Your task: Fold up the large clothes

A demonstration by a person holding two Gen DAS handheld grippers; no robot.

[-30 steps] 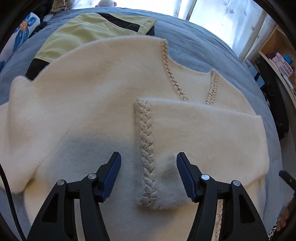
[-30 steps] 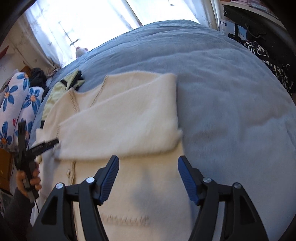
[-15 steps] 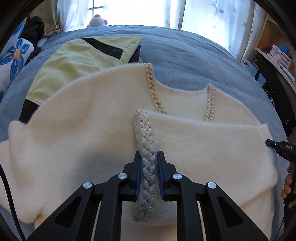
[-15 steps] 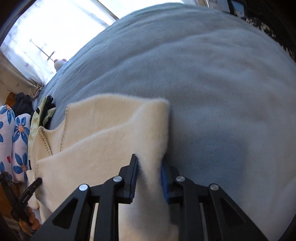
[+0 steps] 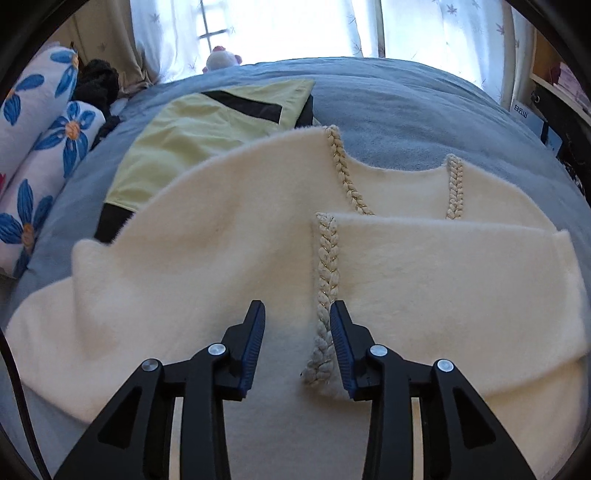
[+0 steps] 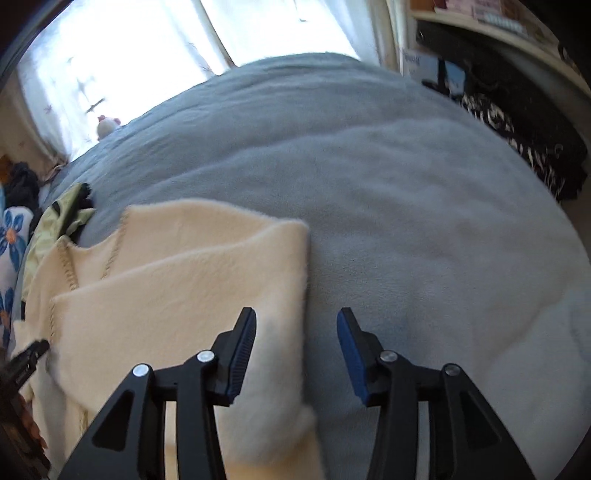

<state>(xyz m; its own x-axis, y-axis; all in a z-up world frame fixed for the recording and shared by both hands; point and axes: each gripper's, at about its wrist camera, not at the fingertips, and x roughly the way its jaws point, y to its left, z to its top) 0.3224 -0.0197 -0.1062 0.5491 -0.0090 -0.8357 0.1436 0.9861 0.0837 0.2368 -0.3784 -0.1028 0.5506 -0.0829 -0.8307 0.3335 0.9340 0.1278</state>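
A cream fleecy cardigan [image 5: 229,236] lies spread flat on a bed covered by a grey-blue blanket [image 6: 388,206], with one sleeve [image 5: 443,280] already folded across its front. The left gripper [image 5: 297,343] hovers over the sleeve's braided cuff [image 5: 325,291]; its fingers [image 5: 255,343] are opening, the cuff lies between them, close against one finger, but is not pinched. The right gripper [image 6: 295,350] sits over the folded outer edge [image 6: 291,314] of the cardigan; its fingers are opening too, with that edge loose between them. The step in hand seems to be letting the folded sleeve settle. To do it well, both grippers probably should lift straight off so the thick pile does not snag and drag the fold, leaving the cuff lying flat and straight before the other side is taken up. Beyond the cardigan, a yellow-green garment with black trim [image 5: 207,129] lies partly under it. Pillows with blue flowers [image 5: 40,147] line the bed's far left side, a small plush toy [image 5: 221,59] sits by a bright curtained window [image 5: 295,26], and shelves [image 6: 491,18] stand to the right.
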